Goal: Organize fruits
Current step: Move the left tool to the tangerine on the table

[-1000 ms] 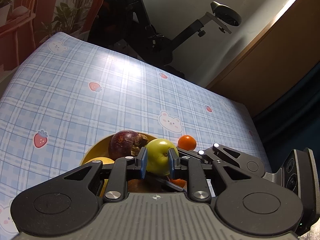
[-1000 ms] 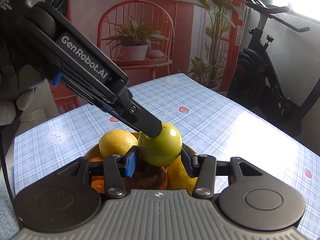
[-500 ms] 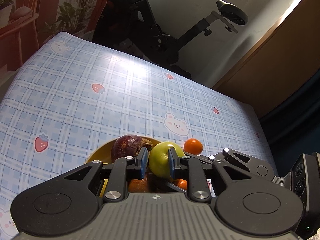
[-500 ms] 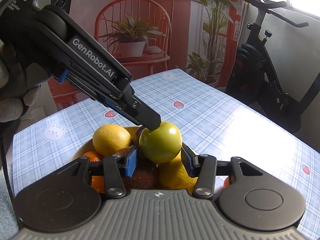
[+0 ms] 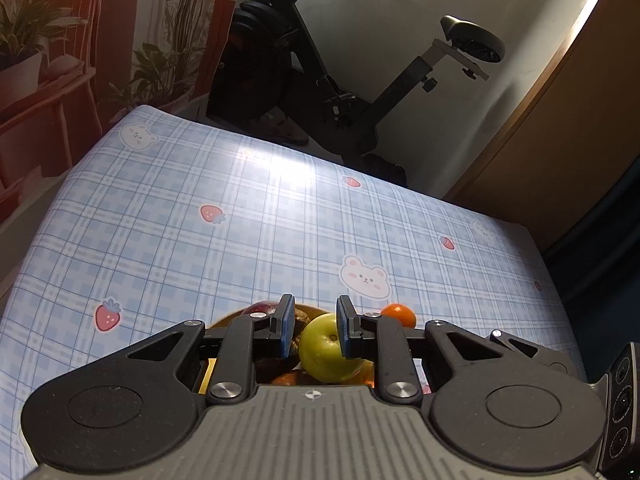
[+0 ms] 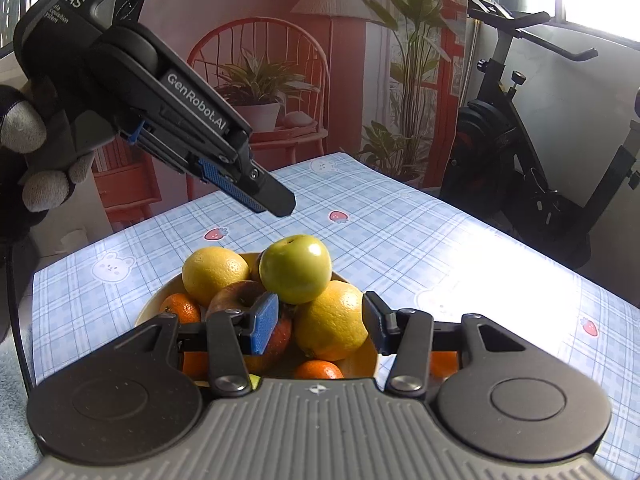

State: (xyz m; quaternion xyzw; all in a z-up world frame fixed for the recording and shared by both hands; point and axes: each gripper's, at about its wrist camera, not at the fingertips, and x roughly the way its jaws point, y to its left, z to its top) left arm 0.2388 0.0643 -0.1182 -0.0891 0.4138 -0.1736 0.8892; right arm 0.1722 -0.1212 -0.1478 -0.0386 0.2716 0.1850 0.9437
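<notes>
Green apple (image 6: 295,269): atop fruit pile in yellow bowl (image 6: 362,362) on table (image 6: 440,248). Left gripper (image 6: 276,204) at its 11 o'clock, fingers narrow, holding nothing; right gripper (image 6: 320,326) fingers wide, holding nothing.

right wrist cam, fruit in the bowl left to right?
Small orange → lemon → red apple → green apple → big orange. The green apple sits on top of the pile in the bowl.
</notes>
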